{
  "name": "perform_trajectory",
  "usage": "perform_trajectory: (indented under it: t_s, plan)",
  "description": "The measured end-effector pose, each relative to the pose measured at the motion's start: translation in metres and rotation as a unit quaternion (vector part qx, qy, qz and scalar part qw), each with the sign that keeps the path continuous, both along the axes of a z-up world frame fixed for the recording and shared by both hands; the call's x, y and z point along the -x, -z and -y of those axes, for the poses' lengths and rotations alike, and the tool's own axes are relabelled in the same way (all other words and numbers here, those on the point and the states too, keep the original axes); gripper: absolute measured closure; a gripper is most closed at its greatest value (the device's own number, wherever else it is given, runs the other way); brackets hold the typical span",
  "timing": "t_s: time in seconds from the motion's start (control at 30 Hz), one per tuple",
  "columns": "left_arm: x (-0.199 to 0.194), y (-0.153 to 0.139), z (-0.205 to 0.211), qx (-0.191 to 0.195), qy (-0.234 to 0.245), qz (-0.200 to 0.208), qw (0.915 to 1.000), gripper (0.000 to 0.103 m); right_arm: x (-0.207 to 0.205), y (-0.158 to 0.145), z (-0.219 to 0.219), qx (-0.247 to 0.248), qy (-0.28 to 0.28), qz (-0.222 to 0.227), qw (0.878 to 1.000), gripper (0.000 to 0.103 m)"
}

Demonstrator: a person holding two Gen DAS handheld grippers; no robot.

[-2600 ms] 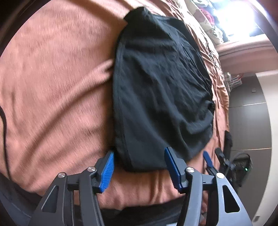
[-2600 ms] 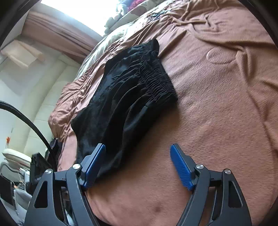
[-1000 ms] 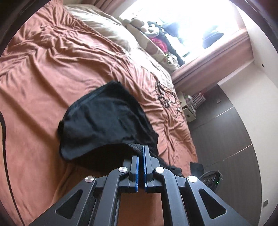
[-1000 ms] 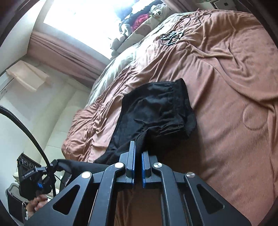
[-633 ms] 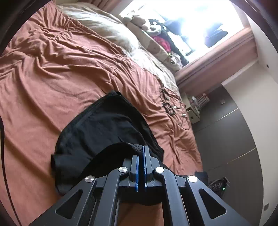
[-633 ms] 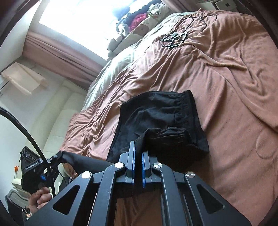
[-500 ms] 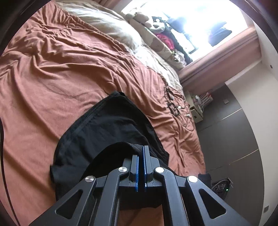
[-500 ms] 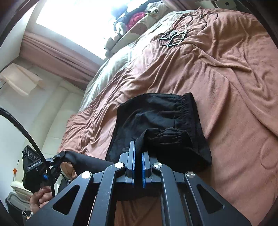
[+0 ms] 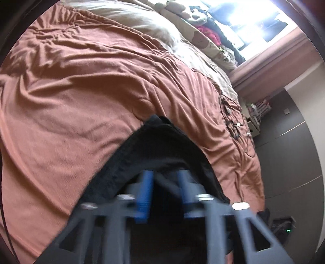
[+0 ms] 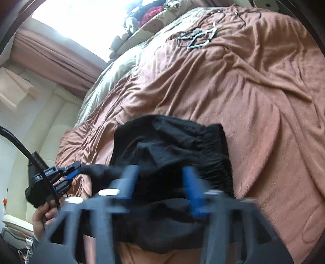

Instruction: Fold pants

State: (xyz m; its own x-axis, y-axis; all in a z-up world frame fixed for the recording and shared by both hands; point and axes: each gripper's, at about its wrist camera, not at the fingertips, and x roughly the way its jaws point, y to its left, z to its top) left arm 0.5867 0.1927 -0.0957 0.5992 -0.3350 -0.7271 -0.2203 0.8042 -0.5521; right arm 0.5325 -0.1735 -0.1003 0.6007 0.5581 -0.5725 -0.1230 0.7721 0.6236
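Note:
The black pants [image 9: 158,150] lie folded over on the rust-brown bed cover [image 9: 81,97]. My left gripper [image 9: 164,190] hangs just above their near edge. Its jaws are opening, the blue pads [image 9: 144,195] blurred and apart, with dark cloth below them and nothing pressed. In the right wrist view the pants [image 10: 172,146] show their gathered waistband at the right. My right gripper [image 10: 161,182] is over them, its jaws opening too and the pads clear of the cloth. The left gripper [image 10: 71,174] appears there at the pants' left end, held by a hand [image 10: 42,215].
Cables and a wire hanger [image 10: 199,36] lie on the far part of the bed, the cables [image 9: 233,123] also to the right in the left wrist view. A beige cover [image 9: 132,22] and plush toys [image 9: 193,18] sit below the bright window. Dark cupboards [image 9: 294,162] stand right.
Both grippers were shut on the pants' edge and carried it forward over the rest of the pants. Now both stand with their jaws apart and the cloth has dropped.

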Motion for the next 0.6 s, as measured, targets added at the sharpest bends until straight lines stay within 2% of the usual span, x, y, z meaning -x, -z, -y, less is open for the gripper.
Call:
perform_trajectory:
  t_s: [0.03,0.1,0.17,0.27,0.37,0.47,0.53,0.6]
  plan:
    - [-0.001,-0.002,-0.001,-0.023,0.003,0.009,0.9997,0.044,0.002,-0.004,0.003,0.003,0.004,0.013,1.000,0.030]
    - [-0.007,-0.002,0.001,-0.073,0.022,0.004,0.9971,0.044,0.005,-0.008,0.006,0.016,-0.002,0.024,1.000,0.030]
    - [-0.013,0.002,0.002,-0.100,0.040,-0.005,0.9942,0.044,0.007,-0.009,0.008,0.035,-0.009,0.026,0.999,0.030]
    - [-0.022,0.011,0.006,-0.138,0.080,-0.023,0.9869,0.044,0.009,-0.012,0.009,0.085,-0.010,0.030,0.996,0.030]
    - [-0.027,0.017,0.013,-0.169,0.120,-0.026,0.9780,0.044,0.008,-0.012,0.010,0.113,-0.020,0.025,0.993,0.030]
    - [-0.033,0.024,0.026,-0.198,0.170,-0.032,0.9649,0.044,0.006,-0.014,0.005,0.132,-0.032,0.017,0.991,0.030]
    - [-0.035,0.033,0.040,-0.223,0.221,-0.030,0.9490,0.044,0.004,-0.013,0.004,0.139,-0.040,0.012,0.989,0.030]
    - [-0.038,0.043,0.050,-0.250,0.252,-0.033,0.9344,0.044,0.003,-0.014,0.002,0.149,-0.048,0.012,0.988,0.030]
